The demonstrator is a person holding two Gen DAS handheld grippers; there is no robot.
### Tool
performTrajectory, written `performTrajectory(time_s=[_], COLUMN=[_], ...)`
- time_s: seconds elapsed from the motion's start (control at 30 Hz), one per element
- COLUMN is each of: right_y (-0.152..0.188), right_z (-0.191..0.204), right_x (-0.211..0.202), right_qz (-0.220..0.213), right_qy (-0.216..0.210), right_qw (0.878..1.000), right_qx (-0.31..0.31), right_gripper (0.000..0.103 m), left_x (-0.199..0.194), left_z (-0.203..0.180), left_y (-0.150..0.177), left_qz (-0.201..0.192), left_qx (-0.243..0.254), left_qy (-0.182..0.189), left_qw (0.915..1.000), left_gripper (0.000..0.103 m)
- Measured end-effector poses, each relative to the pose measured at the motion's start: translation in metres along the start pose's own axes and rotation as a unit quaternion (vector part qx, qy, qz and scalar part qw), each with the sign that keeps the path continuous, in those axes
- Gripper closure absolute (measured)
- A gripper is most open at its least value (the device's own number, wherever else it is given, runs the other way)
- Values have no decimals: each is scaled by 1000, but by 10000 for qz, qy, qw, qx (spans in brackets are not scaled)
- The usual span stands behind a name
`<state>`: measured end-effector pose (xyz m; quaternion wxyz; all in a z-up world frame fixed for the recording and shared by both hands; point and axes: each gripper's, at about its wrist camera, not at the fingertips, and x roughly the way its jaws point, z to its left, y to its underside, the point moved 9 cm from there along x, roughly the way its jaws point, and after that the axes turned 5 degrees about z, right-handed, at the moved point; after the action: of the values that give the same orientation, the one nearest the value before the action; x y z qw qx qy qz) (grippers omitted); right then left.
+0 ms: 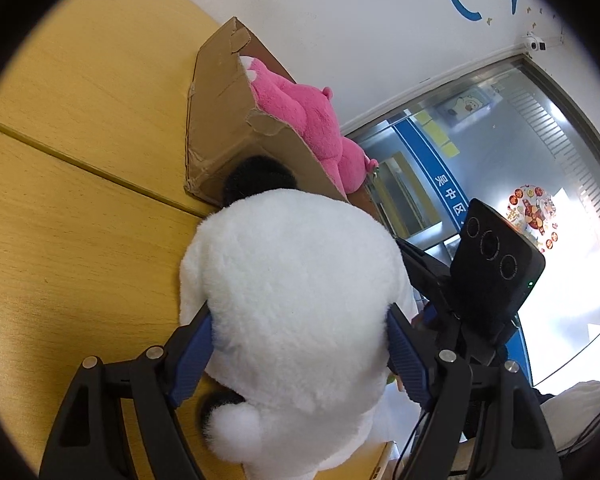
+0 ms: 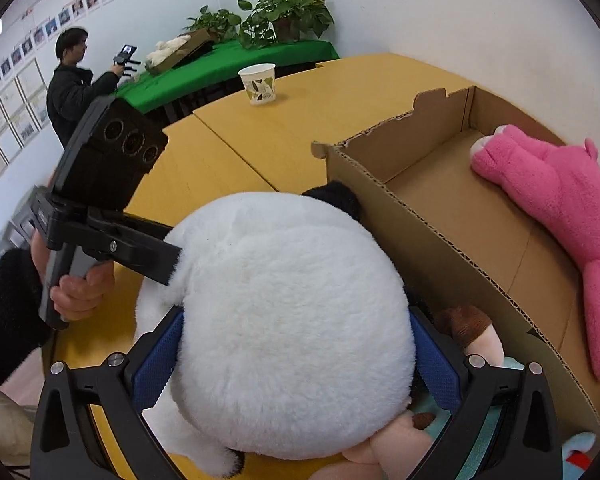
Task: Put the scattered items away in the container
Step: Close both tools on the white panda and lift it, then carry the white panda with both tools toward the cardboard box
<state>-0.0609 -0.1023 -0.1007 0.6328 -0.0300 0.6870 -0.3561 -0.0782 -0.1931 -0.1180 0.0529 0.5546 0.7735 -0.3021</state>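
Note:
A large white plush toy point(image 1: 296, 300) with black ears fills both views, held above the yellow table just in front of the cardboard box point(image 1: 220, 128). My left gripper point(image 1: 298, 344) is shut on the plush from both sides. My right gripper point(image 2: 296, 356) is shut on the same white plush point(image 2: 284, 320); the left gripper's body point(image 2: 112, 184) shows at its left. A pink plush point(image 2: 556, 196) lies inside the box point(image 2: 440, 216) along its far side; it also shows in the left wrist view point(image 1: 300, 112). A smaller doll with brown hair point(image 2: 472, 332) lies under the white plush.
A paper cup point(image 2: 259, 83) stands on the yellow table point(image 2: 228, 152) beyond the box. A person stands by a green-covered table with potted plants point(image 2: 284, 12) at the back. A wall and a glass door point(image 1: 500, 152) lie behind the box.

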Motion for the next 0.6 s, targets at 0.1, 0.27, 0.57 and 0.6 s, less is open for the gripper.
performTrajectory(time_s=[0.1, 0.27, 0.57, 0.6], right_y=[1, 8, 25, 24], right_z=[3, 11, 30, 32], right_x=[-3, -12, -45, -53], right_qz=[-51, -189, -602, -669], right_qy=[19, 4, -54, -35], right_qw=[10000, 9996, 9969, 9965], right_qx=[38, 227, 514, 497], right_gripper=[4, 13, 24, 24], left_x=[-4, -7, -18, -22], left_z=[-1, -14, -62, -72], left_y=[1, 7, 16, 13], left_qz=[-85, -93, -219, -269], left_qx=[-75, 119, 531, 631], left_qy=[45, -112, -351, -357], left_qw=[9999, 9998, 9977, 9970], left_gripper=[35, 42, 46, 46])
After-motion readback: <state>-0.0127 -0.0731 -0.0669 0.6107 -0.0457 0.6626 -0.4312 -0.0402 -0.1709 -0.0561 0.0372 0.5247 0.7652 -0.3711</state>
